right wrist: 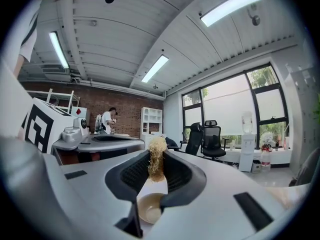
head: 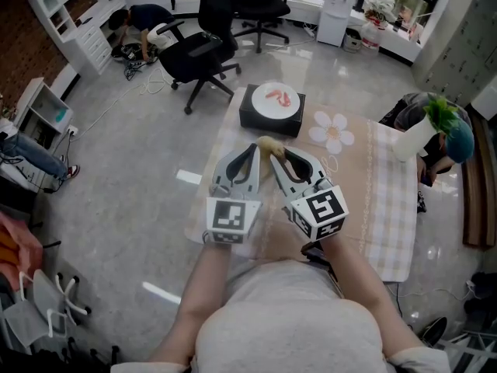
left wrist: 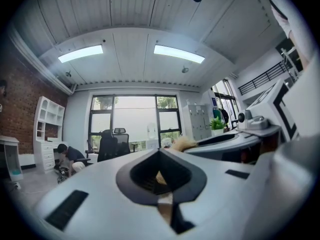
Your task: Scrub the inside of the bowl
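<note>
My right gripper (head: pixel 281 152) (right wrist: pixel 156 156) is shut on a scrubbing brush (head: pixel 269 144) (right wrist: pixel 157 156). Its straw-coloured bristles stick up past the jaw tips, and its round wooden knob (right wrist: pixel 149 209) sits lower between the jaws. My left gripper (head: pixel 253 148) (left wrist: pixel 160 153) is beside it, shut, with nothing visibly held. The brush (left wrist: pixel 183 144) also shows in the left gripper view, at the tip of the right gripper. Both grippers are raised above the near part of the table and tilted upward. A white bowl-like dish (head: pixel 277 98) with red pieces in it sits on a black box (head: pixel 264 120) farther along the table.
The table has a beige cloth (head: pixel 353 177) with a checked cloth (head: pixel 392 208) to the right. A flower-shaped mat (head: pixel 334 130) and a white vase with a green plant (head: pixel 419 134) are right of the box. Office chairs (head: pixel 198 53) stand beyond, and a person (head: pixel 144 20) crouches at the far left.
</note>
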Available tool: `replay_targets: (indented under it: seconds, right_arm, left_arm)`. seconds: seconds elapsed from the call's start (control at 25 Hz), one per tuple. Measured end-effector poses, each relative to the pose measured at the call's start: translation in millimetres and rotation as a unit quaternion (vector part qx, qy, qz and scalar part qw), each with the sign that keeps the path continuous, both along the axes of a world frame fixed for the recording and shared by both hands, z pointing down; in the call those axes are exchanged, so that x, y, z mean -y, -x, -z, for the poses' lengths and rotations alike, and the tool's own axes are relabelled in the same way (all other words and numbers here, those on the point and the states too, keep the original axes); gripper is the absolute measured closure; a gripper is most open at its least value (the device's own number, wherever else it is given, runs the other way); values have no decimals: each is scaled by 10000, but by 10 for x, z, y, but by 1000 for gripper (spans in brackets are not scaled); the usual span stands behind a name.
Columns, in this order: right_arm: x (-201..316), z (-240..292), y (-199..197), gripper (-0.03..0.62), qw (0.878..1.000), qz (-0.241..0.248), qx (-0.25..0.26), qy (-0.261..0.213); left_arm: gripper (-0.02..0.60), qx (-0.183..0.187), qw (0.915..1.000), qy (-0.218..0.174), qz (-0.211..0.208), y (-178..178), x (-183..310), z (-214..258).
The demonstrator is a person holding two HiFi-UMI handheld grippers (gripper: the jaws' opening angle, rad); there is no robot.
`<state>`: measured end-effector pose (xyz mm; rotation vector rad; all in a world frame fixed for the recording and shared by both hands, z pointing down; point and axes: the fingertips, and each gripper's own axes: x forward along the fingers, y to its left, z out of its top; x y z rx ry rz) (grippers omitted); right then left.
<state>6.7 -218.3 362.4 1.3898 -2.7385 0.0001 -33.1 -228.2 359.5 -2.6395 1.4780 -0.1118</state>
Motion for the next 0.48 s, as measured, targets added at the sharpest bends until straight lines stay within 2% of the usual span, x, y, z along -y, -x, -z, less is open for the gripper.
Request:
replay_targets:
  seconds: [0.24,0.48]
  right_arm:
    - [-4,20,15,519,9998,128,-130,-23]
    - [-15,29,-16,519,9997,196,-153,72]
  left_arm:
    - [572,-84,10000,-17,19,9,-4,34]
    - [572,39,10000,-6,42,-8,-3,52]
